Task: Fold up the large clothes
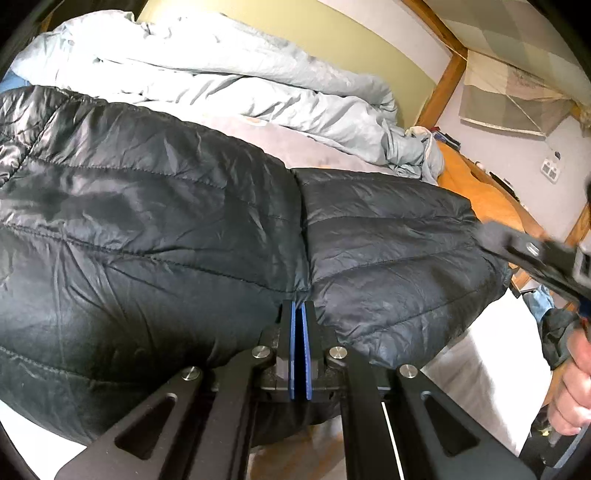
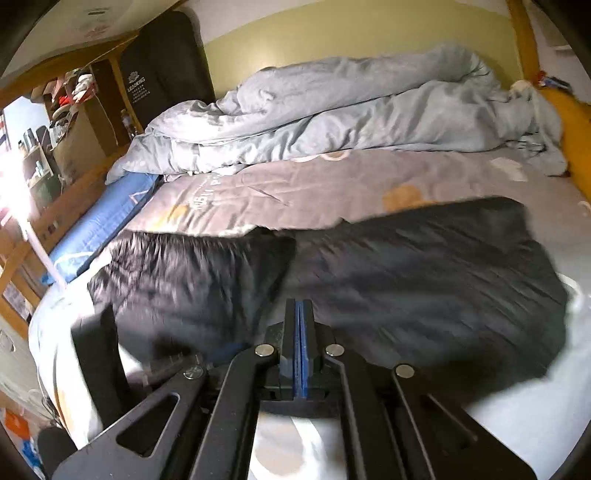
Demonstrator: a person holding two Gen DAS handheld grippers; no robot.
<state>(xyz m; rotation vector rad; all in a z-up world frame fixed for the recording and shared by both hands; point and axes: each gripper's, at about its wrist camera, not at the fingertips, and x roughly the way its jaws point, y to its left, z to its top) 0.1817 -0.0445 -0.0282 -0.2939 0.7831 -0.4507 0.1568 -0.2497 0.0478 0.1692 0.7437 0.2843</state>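
Black puffer jacket (image 2: 369, 266) blurred in right view.

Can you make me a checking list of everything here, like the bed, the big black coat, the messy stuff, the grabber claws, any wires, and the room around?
Surface: bed with a grey printed sheet, wooden frame at the far side.
Job's things: black puffer jacket spread across the near part of the bed, hanging a little over the near edge.
Clutter: rumpled light blue duvet piled along the wall; blue mat beside the bed.
Grippers: left gripper with pads together at the jacket's near edge, seemingly pinching it; right gripper with pads together above the jacket, blurred, nothing seen between them.
Cables: nothing seen.
Surroundings: yellow-green wall, wooden shelves with small items, wall socket.
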